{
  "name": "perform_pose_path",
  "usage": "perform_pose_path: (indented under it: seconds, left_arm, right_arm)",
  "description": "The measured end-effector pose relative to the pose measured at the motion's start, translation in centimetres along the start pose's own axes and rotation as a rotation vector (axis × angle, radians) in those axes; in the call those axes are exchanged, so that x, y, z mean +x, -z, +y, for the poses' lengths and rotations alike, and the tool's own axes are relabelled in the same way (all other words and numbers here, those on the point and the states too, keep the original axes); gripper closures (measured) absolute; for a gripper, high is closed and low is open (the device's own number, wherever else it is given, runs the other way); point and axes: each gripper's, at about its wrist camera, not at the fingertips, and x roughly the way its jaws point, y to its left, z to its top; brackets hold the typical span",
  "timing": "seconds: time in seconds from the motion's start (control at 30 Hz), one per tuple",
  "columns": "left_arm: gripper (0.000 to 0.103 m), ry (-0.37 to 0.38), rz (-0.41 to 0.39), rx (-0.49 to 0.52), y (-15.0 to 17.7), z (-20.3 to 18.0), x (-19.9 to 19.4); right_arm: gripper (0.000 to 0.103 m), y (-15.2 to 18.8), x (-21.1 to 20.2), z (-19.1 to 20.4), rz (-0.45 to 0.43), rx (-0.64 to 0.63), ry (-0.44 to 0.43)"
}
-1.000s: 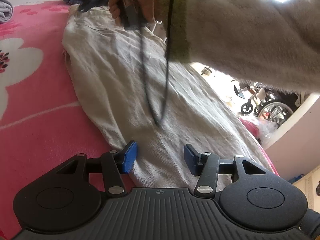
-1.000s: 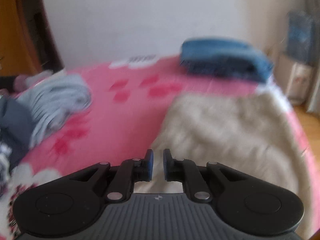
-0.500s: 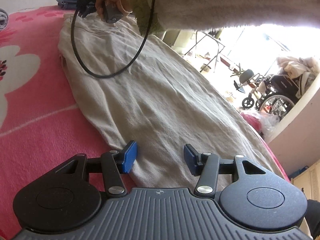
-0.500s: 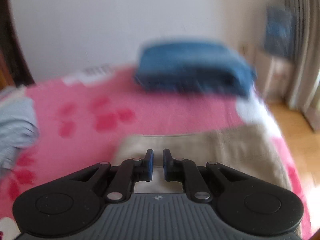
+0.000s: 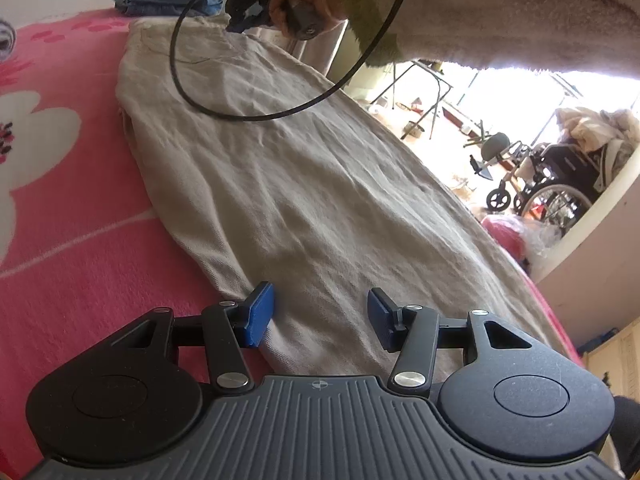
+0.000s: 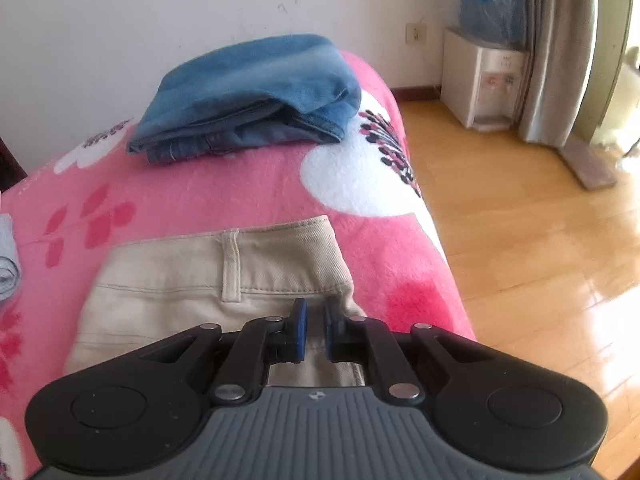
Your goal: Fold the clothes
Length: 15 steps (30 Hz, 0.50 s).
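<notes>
Beige trousers (image 5: 300, 184) lie flat along a pink flowered blanket (image 5: 60, 240). My left gripper (image 5: 320, 314) is open at the leg end, its blue pads (image 5: 260, 314) spread just above the cloth with nothing pinched. At the far end a hand holds my right gripper (image 5: 240, 24) over the waistband, a black cable looping below it. In the right wrist view the right gripper (image 6: 314, 330) is shut, pads almost together, over the trousers (image 6: 180, 292) just below the waistband's right corner. I cannot tell whether it touches the cloth.
Folded blue jeans (image 6: 248, 96) sit on the blanket (image 6: 200, 200) by the wall beyond the waistband. Grey clothing (image 6: 6, 264) shows at the left edge. The bed drops to a wooden floor (image 6: 540, 240) on the right, with a water dispenser (image 6: 484, 80). A wheelchair (image 5: 560, 188) stands beyond.
The right gripper has swept right along the waistband to its corner near the bed's edge, and the cable swung with it. The left gripper has stayed put.
</notes>
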Motion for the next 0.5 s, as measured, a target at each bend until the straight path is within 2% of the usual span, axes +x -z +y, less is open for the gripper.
perform_pose_path:
  seconds: [0.1, 0.17, 0.33, 0.5]
  left_arm:
    - [0.052, -0.037, 0.005, -0.005, -0.2, -0.4, -0.4]
    - [0.052, -0.066, 0.009, -0.01, -0.3, -0.7, -0.9]
    - [0.051, -0.19, 0.025, 0.021, 0.5, -2.2, -3.2]
    - [0.051, -0.297, -0.01, 0.058, 2.1, -5.1, -6.8]
  right_arm:
    - [0.092, 0.2, -3.4, 0.0, -0.168, 0.021, 0.027]
    - [0.092, 0.0, -6.1, -0.6, -0.243, 0.028, 0.057]
    - [0.092, -0.2, -14.2, -3.5, -0.389, 0.082, 0.106]
    - [0.092, 2.9, -24.2, -6.1, -0.495, 0.065, 0.091]
